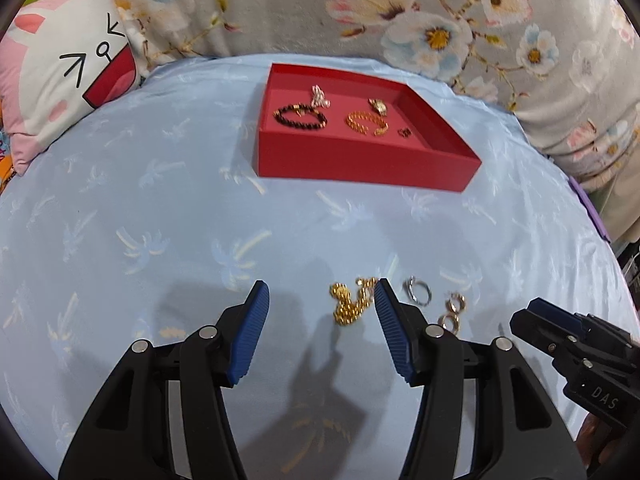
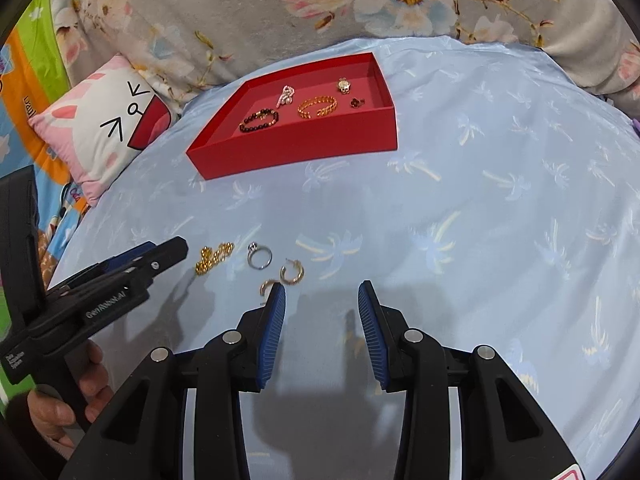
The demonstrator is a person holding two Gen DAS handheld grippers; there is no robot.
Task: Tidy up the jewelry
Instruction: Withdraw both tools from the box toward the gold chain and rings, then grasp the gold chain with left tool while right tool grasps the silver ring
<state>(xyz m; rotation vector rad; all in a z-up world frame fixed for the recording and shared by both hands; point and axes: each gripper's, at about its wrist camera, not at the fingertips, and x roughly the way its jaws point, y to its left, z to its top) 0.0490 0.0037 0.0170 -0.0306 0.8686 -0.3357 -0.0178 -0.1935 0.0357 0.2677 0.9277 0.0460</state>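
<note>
A bed fills the view, covered with a pale blue sheet printed with small palm trees in white and faint yellow. Behind it lies a grey quilt with large flowers — white, pink and light blue. At the left rests a pink and white cartoon pillow with a drawn face and a red mouth. Beyond it, in the right wrist view, bright fabric shows orange and green bands. Even light casts soft shadows on the sheet.
</note>
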